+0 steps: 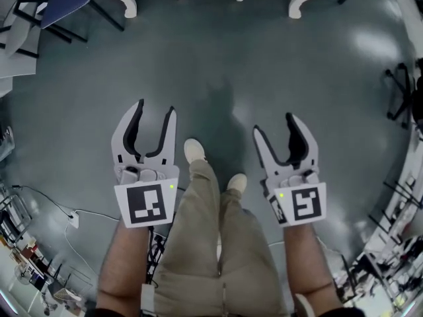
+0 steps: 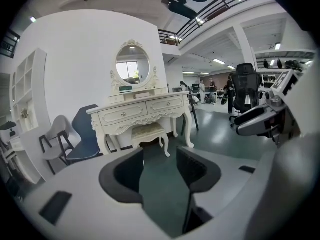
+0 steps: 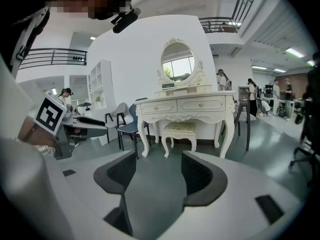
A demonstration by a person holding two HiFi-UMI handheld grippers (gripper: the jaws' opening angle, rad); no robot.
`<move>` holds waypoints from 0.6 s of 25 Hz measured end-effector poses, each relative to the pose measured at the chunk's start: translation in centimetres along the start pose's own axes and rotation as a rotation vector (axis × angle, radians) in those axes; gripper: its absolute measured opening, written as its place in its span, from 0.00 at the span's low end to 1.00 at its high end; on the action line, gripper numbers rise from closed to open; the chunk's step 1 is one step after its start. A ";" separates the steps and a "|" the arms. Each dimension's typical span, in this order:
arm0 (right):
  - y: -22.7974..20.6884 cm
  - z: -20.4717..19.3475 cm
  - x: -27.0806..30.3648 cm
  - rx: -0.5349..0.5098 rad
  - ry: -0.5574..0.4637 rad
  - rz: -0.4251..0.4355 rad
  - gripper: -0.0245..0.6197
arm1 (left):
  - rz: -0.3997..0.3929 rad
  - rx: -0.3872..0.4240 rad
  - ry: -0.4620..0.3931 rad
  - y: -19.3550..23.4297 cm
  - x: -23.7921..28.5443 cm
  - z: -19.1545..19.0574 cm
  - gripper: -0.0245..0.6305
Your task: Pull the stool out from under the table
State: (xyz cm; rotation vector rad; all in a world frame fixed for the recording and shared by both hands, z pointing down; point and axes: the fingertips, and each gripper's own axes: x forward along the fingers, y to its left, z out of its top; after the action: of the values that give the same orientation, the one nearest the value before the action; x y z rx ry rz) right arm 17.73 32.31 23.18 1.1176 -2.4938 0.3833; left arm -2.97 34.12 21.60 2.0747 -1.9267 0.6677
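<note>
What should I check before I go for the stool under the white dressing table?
1. Are the left tongs open with nothing between them: ok.
2. Are the right tongs open with nothing between them: ok.
3. Is the stool in sight and tucked between the legs of the table: ok.
4. Is the stool within reach of either tongs: not ok. A stretch of floor lies between.
5. Is the way to the stool free: ok. Both gripper views show only bare floor ahead.
6. Is there a firm spot on the stool to grip: cannot tell from this far off.
</note>
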 end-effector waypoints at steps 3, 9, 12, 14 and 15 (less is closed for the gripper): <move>0.5 1.3 2.1 0.016 -0.006 -0.007 0.44 | -0.020 0.010 0.000 1.8 1.3 1.0 0.33; 0.8 4.0 5.2 0.012 -0.009 -0.018 0.44 | -0.044 0.021 -0.013 4.4 3.6 2.9 0.33; 0.6 5.6 6.0 0.007 -0.015 -0.032 0.44 | -0.057 0.019 -0.021 5.4 4.4 3.6 0.33; 0.4 6.8 6.4 0.004 -0.019 -0.038 0.44 | -0.065 0.020 -0.022 5.8 4.9 3.9 0.33; 0.4 7.4 6.6 -0.001 -0.023 -0.037 0.44 | -0.067 0.020 -0.023 6.0 5.2 4.0 0.33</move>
State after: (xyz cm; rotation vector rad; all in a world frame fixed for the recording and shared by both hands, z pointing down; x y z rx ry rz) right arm 11.69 25.28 19.48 1.1721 -2.4887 0.3612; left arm -8.00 27.07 19.78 2.1579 -1.8607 0.6543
